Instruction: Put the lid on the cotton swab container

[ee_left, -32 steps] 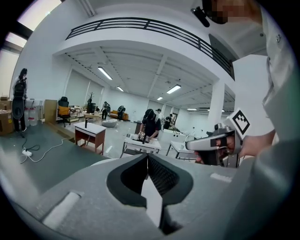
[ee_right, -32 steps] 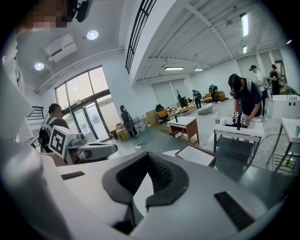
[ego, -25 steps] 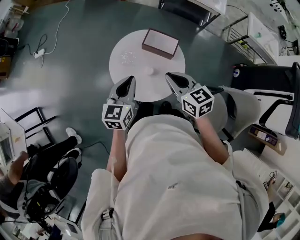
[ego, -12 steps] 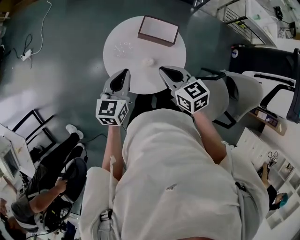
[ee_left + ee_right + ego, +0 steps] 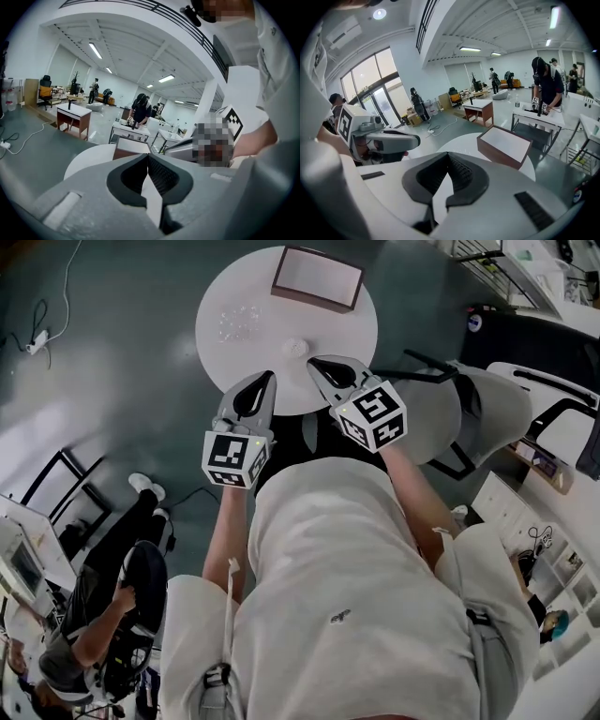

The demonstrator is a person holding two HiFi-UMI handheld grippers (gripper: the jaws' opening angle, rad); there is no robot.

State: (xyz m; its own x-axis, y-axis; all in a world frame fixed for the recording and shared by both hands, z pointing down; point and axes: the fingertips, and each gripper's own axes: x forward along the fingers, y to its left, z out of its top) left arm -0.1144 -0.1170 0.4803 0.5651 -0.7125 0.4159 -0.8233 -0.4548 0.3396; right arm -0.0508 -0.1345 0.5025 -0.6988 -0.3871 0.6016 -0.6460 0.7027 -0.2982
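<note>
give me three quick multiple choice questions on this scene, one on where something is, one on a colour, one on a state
1. Where on the round table does the brown box sit?
A. at the edge farthest from the person
B. at the near edge, under the grippers
C. dead centre

2. What colour is the round table?
A. black
B. white
C. red

3. How do the right gripper's jaws stand?
A. wide apart
B. shut on a cup
C. shut, nothing between them

Answers:
1 A: in the head view the box lies at the rim opposite the person.
2 B: the top shows plain white against the dark floor.
3 C: the right gripper view shows the pads meeting at the tips, with nothing between them.
</note>
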